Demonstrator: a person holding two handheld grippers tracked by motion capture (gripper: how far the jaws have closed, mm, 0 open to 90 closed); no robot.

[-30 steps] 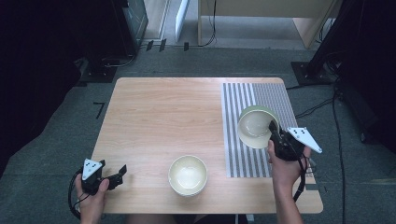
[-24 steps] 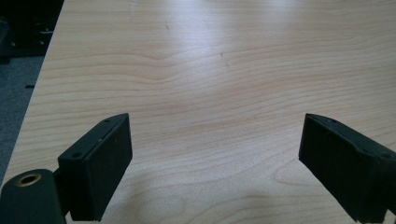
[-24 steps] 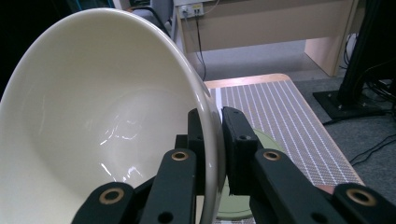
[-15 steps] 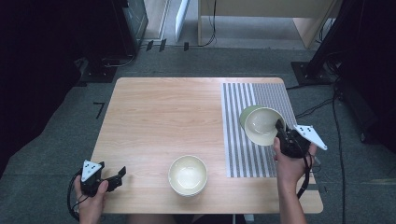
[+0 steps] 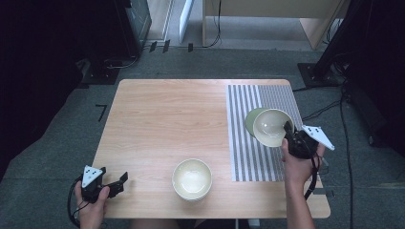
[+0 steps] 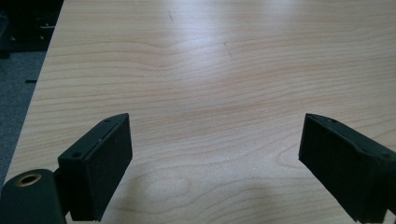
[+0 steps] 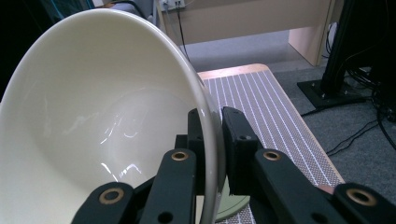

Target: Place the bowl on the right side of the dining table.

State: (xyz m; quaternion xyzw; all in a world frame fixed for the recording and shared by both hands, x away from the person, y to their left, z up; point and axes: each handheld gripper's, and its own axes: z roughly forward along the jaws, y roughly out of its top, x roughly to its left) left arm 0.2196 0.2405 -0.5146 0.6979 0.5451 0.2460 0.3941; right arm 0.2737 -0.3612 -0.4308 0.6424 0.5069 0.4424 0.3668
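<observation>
Cream glaze, high view: the lifted bowl [image 5: 272, 127] is held by its near rim in the right gripper [image 5: 290, 135], tilted, above the striped mat [image 5: 253, 157] on the right side of the table [image 5: 162, 119].
Green saucer, high view: the saucer [image 5: 250, 121] lies flat on the mat, partly covered by the bowl above it; judged to be the seat the bowl came off or is meant for.
Second bowl, high view: a matching bowl [image 5: 192, 178] stands upright on bare wood near the front edge, well apart from both grippers.
Left gripper, high view: the left gripper [image 5: 120, 179] rests at the front left corner, parked clear of the work.
Left gripper view: both black jaws stand wide apart over plain wood grain, with nothing between them; idle.
Right gripper view: the jaws are closed onto the bowl wall [image 7: 116, 116], one pad inside and one outside. A rim pinch suits a thin wall too wide to span, which explains the tilt.
Risk: judged a slip hazard, since the glaze is smooth.
</observation>
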